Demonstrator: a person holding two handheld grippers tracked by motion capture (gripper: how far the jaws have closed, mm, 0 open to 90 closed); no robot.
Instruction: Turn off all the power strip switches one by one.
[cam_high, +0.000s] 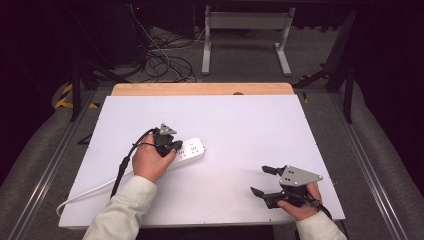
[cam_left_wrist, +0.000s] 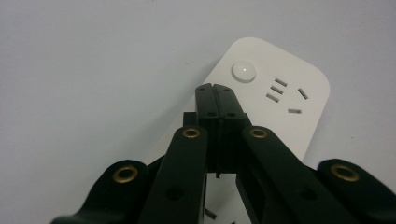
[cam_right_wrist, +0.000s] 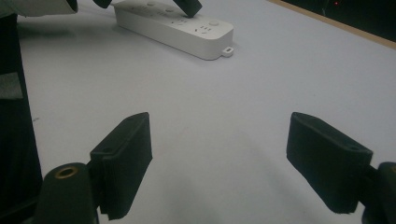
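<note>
A white power strip (cam_high: 194, 149) lies flat on the white table (cam_high: 240, 120), left of the middle. My left gripper (cam_high: 173, 148) hangs over the strip's left half, tips pointing down at it, jaws shut with nothing between them. In the left gripper view the closed tips (cam_left_wrist: 215, 91) sit just short of the strip's round button (cam_left_wrist: 244, 71), above the power strip (cam_left_wrist: 285, 116). My right gripper (cam_high: 261, 180) rests near the front right of the table, open and holding nothing. In the right gripper view its pads (cam_right_wrist: 125, 156) stand wide apart, with the power strip (cam_right_wrist: 173, 29) far ahead.
The strip's white cord (cam_high: 85, 194) runs off toward the table's front left corner. A black cable (cam_high: 122, 167) trails from the left gripper along the forearm. A wooden strip (cam_high: 200, 89) borders the table's far edge; cables and a metal frame (cam_high: 245, 30) lie on the floor beyond.
</note>
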